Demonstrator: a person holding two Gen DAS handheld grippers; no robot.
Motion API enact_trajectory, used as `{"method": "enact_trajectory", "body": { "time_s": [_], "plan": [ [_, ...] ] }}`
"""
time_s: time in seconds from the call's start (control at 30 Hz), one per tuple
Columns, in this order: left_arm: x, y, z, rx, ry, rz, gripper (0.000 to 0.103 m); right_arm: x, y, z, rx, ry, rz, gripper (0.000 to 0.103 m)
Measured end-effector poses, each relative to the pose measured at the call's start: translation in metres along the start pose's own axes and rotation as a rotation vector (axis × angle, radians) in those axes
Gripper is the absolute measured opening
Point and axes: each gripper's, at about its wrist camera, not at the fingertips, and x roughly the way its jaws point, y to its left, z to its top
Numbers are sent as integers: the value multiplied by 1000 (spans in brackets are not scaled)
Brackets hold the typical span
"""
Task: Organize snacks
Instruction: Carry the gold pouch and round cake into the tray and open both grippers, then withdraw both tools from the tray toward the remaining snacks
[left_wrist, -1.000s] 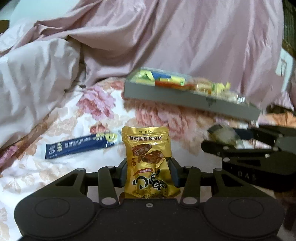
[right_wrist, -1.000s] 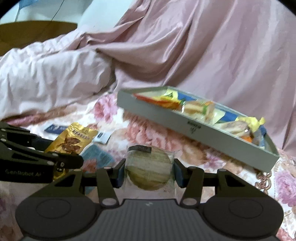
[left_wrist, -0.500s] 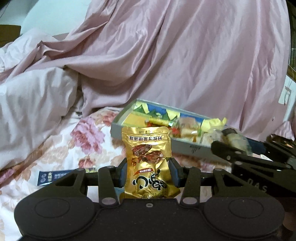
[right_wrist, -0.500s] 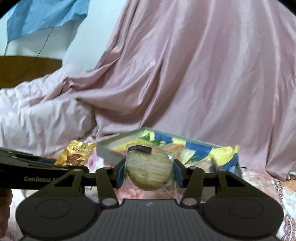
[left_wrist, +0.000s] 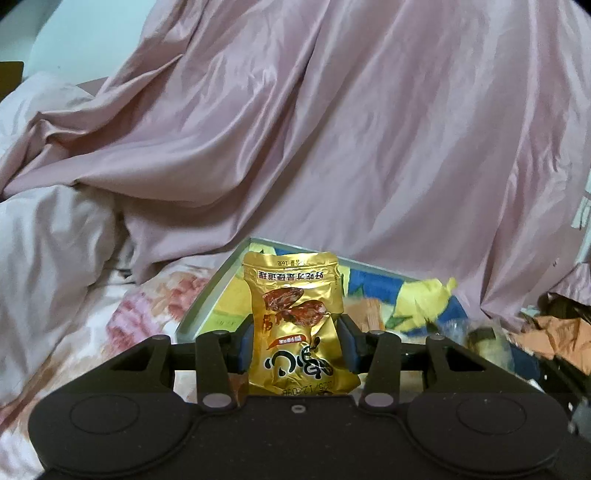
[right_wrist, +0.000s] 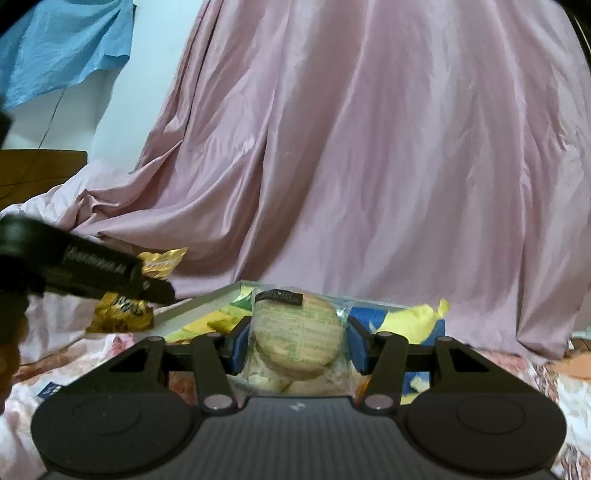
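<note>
A pink satin sheet (right_wrist: 369, 155) hangs in folds behind a bed (left_wrist: 122, 314) with a floral cover, against a pale wall (right_wrist: 147, 74) draped with blue cloth (right_wrist: 62, 44).

Ahead of both grippers the grey tray (left_wrist: 201, 310) is crowded with wrappers, yellow and blue ones covering most of its floor, so little bare room shows inside. Behind it the pink satin sheet (left_wrist: 332, 147) rises like a wall, closing the far side. Left of the tray, the floral bedspread (left_wrist: 147, 295) lies open. The left gripper (right_wrist: 122, 291), holding the gold pouch (right_wrist: 122, 314), blocks the tray's left corner in the right wrist view.
</note>
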Motion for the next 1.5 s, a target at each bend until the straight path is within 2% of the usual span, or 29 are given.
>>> {"method": "enact_trajectory", "body": {
  "time_s": [0.27, 0.6, 0.87, 0.93, 0.97, 1.03, 1.17, 1.23, 1.37, 1.5],
  "plan": [
    [58, -12, 25, 11, 3, 35, 48, 42, -18, -13, 31, -5, -2, 57],
    [111, -30, 8, 76, 60, 26, 48, 72, -33, -27, 98, 32, -6, 58],
    [124, -25, -1, 22, 74, 40, 53, 77, -30, -29, 104, 41, -1, 73],
    [123, -24, -1, 24, 68, 47, 61, 77, -30, -28, 106, 41, -1, 76],
    [121, -25, -1, 27, 61, 49, 64, 77, -30, -28, 106, 40, -3, 82],
    [116, -26, 0, 28, 43, 60, 81, 75, -30, -27, 108, 31, -8, 86],
    [102, -26, 6, 17, 6, 71, 91, 70, -28, -22, 103, 9, -18, 96],
    [94, -26, 10, 12, -14, 81, 100, 66, -28, -20, 101, -8, -25, 100],
    [74, -22, 17, 4, -67, 98, 102, 57, -27, -13, 100, -41, -39, 103],
    [54, -15, 20, -2, -87, 117, 102, 47, -24, -5, 92, -70, -44, 103]
  ]
}}
